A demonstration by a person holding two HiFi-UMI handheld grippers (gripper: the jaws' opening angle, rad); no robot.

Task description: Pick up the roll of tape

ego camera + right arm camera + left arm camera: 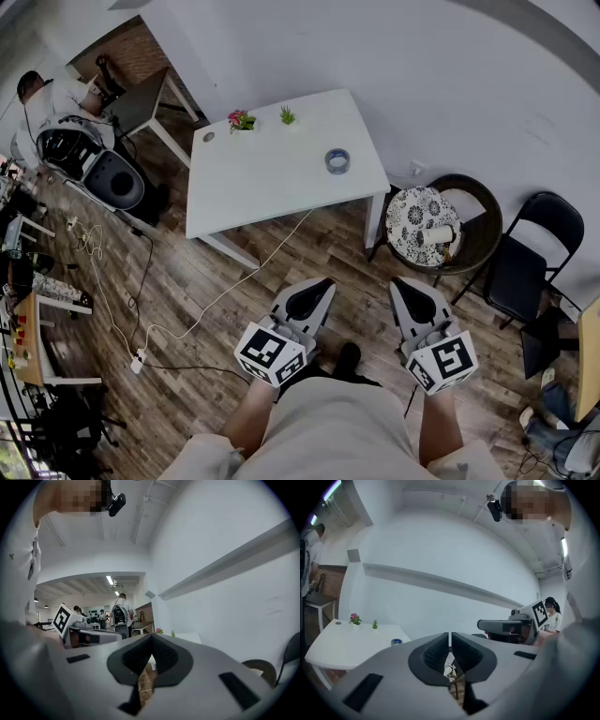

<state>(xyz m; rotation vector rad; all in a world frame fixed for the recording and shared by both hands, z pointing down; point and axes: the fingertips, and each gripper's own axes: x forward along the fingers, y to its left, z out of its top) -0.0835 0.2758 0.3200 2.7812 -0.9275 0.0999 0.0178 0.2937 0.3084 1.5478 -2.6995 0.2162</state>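
A blue roll of tape (337, 160) lies flat near the right edge of a white table (272, 178); in the left gripper view the roll of tape (396, 641) shows small, far off on the table (342, 646). My left gripper (317, 287) and right gripper (403, 285) are held side by side over the wooden floor, well short of the table, near my waist. Both are shut with nothing between the jaws. The left gripper (450, 637) and the right gripper (151, 639) each show tips touching.
Two small potted plants (242, 120) stand at the table's far edge. A round wicker chair (441, 225) with a patterned cushion sits right of the table, a black folding chair (530, 258) beyond it. A white cable (216, 300) trails across the floor. People and desks are at the left.
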